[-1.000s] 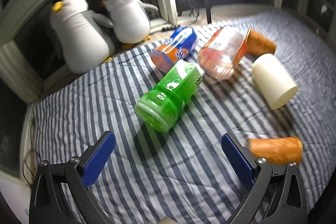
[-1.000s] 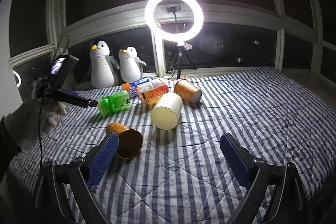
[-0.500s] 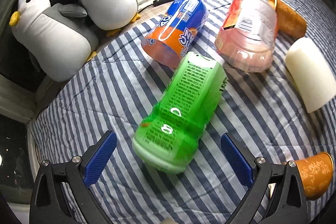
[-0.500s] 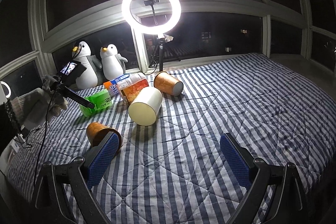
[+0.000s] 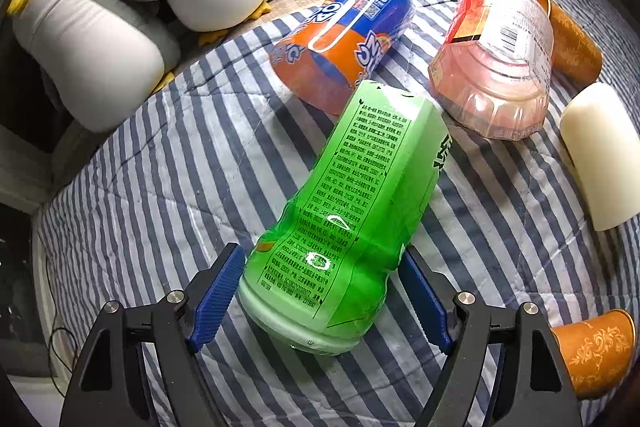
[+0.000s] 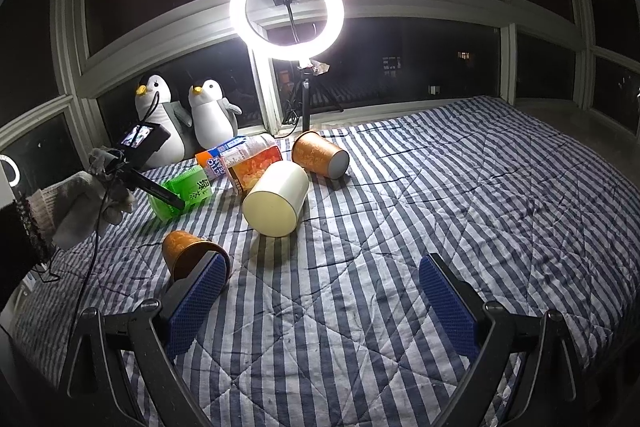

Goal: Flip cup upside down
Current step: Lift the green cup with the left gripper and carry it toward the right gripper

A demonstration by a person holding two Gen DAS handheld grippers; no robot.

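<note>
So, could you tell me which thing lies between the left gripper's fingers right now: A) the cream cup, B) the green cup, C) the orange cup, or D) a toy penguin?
B: in the left wrist view the green cup lies on its side with its near end between the blue pads of the left gripper.

A bed with a blue-and-white striped quilt (image 6: 420, 211) carries the items. At left of centre in the right wrist frame lie on their sides: a green cup (image 6: 182, 193), a blue-orange cup (image 6: 218, 159), a red cup (image 6: 254, 163), a cream cup (image 6: 276, 205) and two orange paper cups (image 6: 318, 153) (image 6: 188, 253).
</note>
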